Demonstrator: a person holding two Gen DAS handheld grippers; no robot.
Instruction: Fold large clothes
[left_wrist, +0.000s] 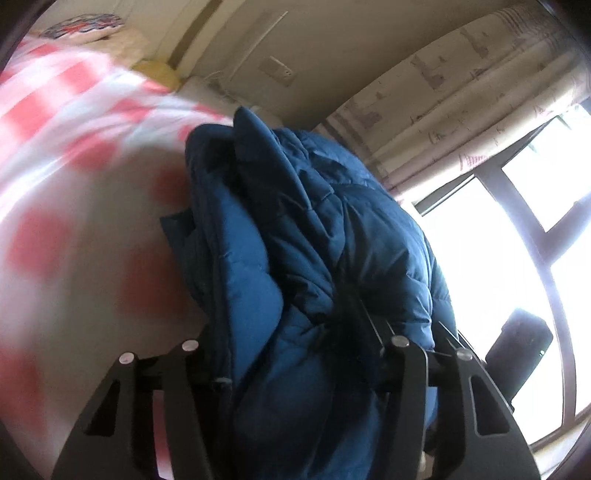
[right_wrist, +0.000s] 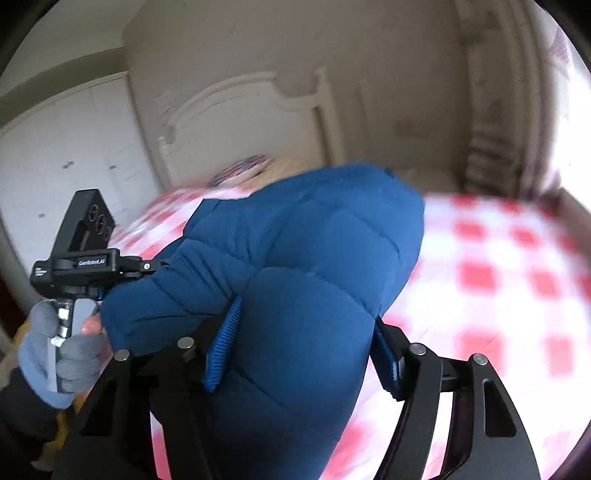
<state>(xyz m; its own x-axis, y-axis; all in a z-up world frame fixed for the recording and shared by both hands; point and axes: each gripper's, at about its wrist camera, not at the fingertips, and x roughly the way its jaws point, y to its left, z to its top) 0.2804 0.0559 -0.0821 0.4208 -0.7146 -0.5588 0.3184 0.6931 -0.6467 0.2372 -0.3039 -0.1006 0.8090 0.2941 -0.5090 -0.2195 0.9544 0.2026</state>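
A thick blue quilted jacket (left_wrist: 295, 258) is held up above a bed with a red-and-white checked sheet (left_wrist: 55, 122). My left gripper (left_wrist: 291, 354) is shut on a bunched thick fold of the jacket, which hides its fingertips. My right gripper (right_wrist: 303, 343) is shut on another bulky part of the jacket (right_wrist: 303, 258), with its blue ribbed pads (right_wrist: 225, 339) pressed against the fabric. The left gripper's body (right_wrist: 81, 258) and a gloved hand show at the left of the right wrist view, at the jacket's edge.
The checked sheet (right_wrist: 498, 280) spreads below and to the right. A white headboard (right_wrist: 240, 110) and a patterned pillow (right_wrist: 240, 170) stand at the bed's far end. A curtain (left_wrist: 461, 92) and bright window (left_wrist: 498, 240) are to the right. A white wardrobe (right_wrist: 74, 147) is at left.
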